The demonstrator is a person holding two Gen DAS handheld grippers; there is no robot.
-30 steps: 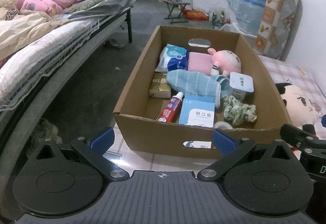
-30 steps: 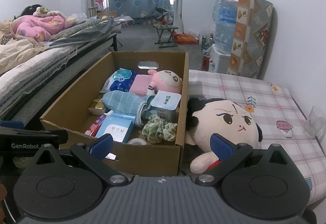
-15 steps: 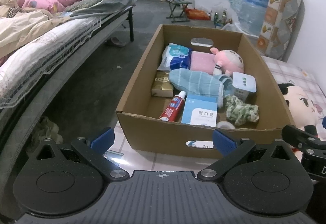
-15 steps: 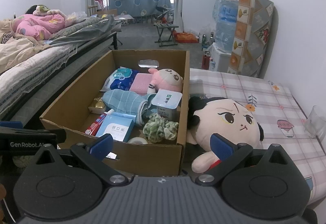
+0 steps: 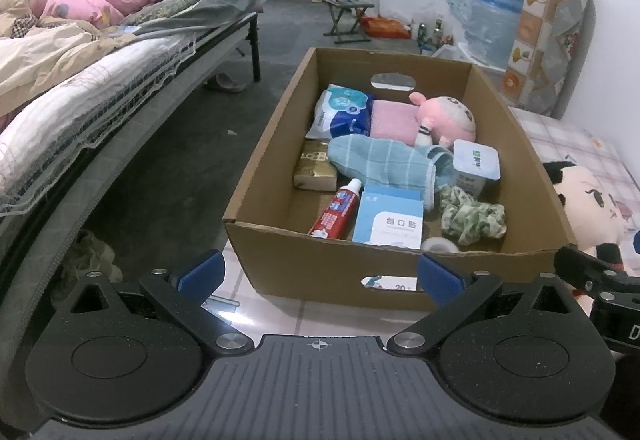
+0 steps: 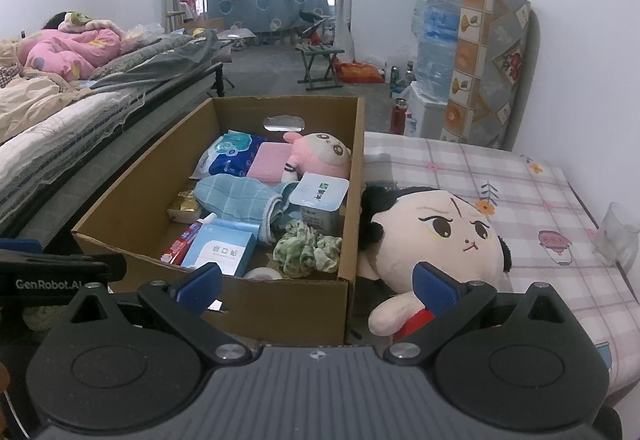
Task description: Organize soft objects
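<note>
A cardboard box [image 5: 400, 272] [image 6: 276, 304] stands on the table. In it lie a pink plush pig [image 5: 444, 117] [image 6: 320, 155], a blue striped towel [image 5: 380, 159] [image 6: 236, 197], a pink cloth [image 5: 392, 117], a green scrunchie [image 5: 472, 215] [image 6: 306, 252], a toothpaste tube [image 5: 338, 209], a blue plaster box [image 5: 388, 220] and a yogurt cup [image 5: 476, 163]. A big-headed plush doll [image 6: 432, 236] [image 5: 588, 199] lies on the table right of the box. My left gripper [image 5: 320, 274] is open in front of the box. My right gripper [image 6: 316, 280] is open, with its right finger over the doll.
A bed [image 5: 80, 87] with bedding runs along the left. The table has a checked cloth [image 6: 520, 191] with a clear cup [image 6: 618, 240] at its right edge. A tissue pack [image 5: 340, 111], a gold box [image 5: 316, 167] and a tape roll [image 5: 440, 246] also lie in the box.
Both grippers have risen slightly, so the box and its contents sit a little lower in both views. Nothing was grasped or moved.
</note>
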